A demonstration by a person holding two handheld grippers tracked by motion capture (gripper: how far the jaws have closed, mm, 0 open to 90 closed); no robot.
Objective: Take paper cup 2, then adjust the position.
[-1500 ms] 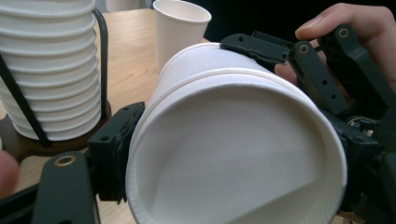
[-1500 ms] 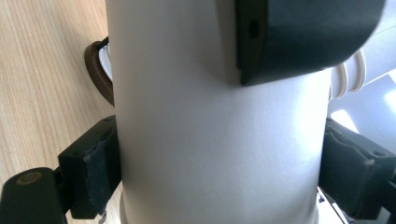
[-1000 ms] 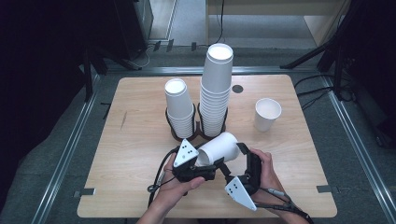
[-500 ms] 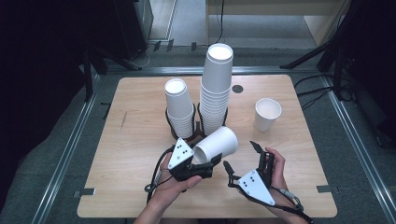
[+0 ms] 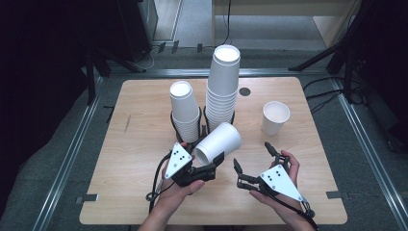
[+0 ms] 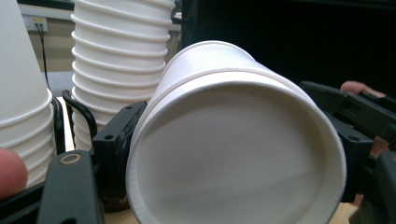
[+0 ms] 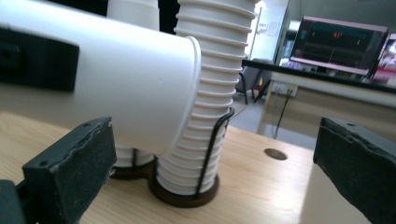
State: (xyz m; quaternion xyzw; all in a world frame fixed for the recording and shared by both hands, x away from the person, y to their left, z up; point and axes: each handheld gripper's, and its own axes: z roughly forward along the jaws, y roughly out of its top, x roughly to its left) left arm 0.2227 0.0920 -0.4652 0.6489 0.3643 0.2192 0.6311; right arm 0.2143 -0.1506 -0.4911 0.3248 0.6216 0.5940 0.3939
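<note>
My left gripper [image 5: 215, 162] clamps a paper cup [image 5: 217, 143] tilted on its side; my right gripper's [image 5: 251, 161] jaws stand wide apart, holding nothing.

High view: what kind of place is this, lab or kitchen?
Likely a lab or recording rig, not a kitchen: a bare wooden table framed by metal rails, tripod legs around it, and a monitor with plotted traces.

Matt white paper cup [image 5: 217, 143]; smooth pale wooden table [image 5: 134, 144]
</note>
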